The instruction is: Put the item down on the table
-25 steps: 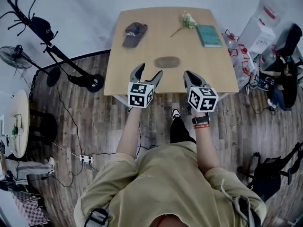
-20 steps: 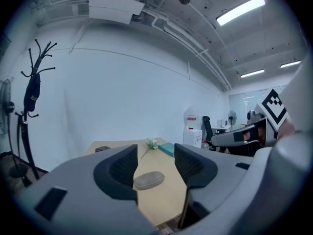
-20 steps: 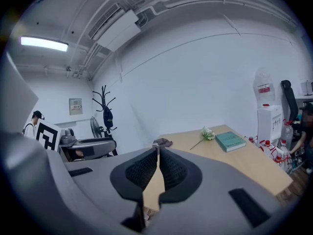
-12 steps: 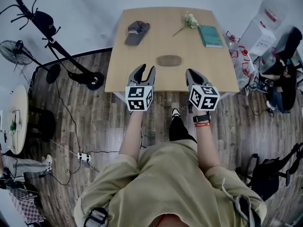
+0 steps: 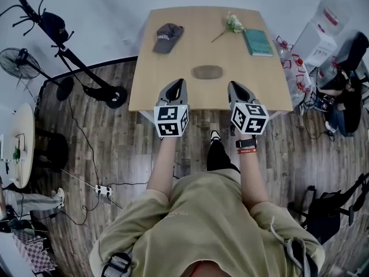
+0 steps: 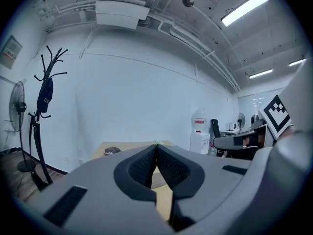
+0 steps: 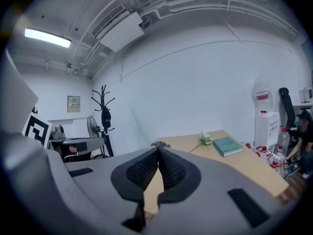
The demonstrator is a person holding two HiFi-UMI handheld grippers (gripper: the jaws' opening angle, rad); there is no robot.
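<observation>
A flat oval grey-brown case (image 5: 207,72) lies on the wooden table (image 5: 196,48), a little past its near edge. My left gripper (image 5: 179,83) hovers over that near edge, left of the case and not touching it; its jaws are shut with nothing between them. In the left gripper view the left gripper (image 6: 156,146) shows its pads meeting at the tips. To the right of the case my right gripper (image 5: 234,86) is also shut and empty, and in the right gripper view the right gripper (image 7: 158,149) has its pads pressed together.
On the far half of the table lie a dark cap (image 5: 166,37), a white flower (image 5: 230,23) and a green book (image 5: 257,42). A coat stand (image 5: 52,25) and a fan (image 5: 20,62) are at the left. A water dispenser (image 5: 323,22) and a seated person (image 5: 346,91) are at the right.
The left gripper's jaws went from wide open to fully shut, with nothing taken between them. The right gripper stayed shut. The case has not moved on the table.
</observation>
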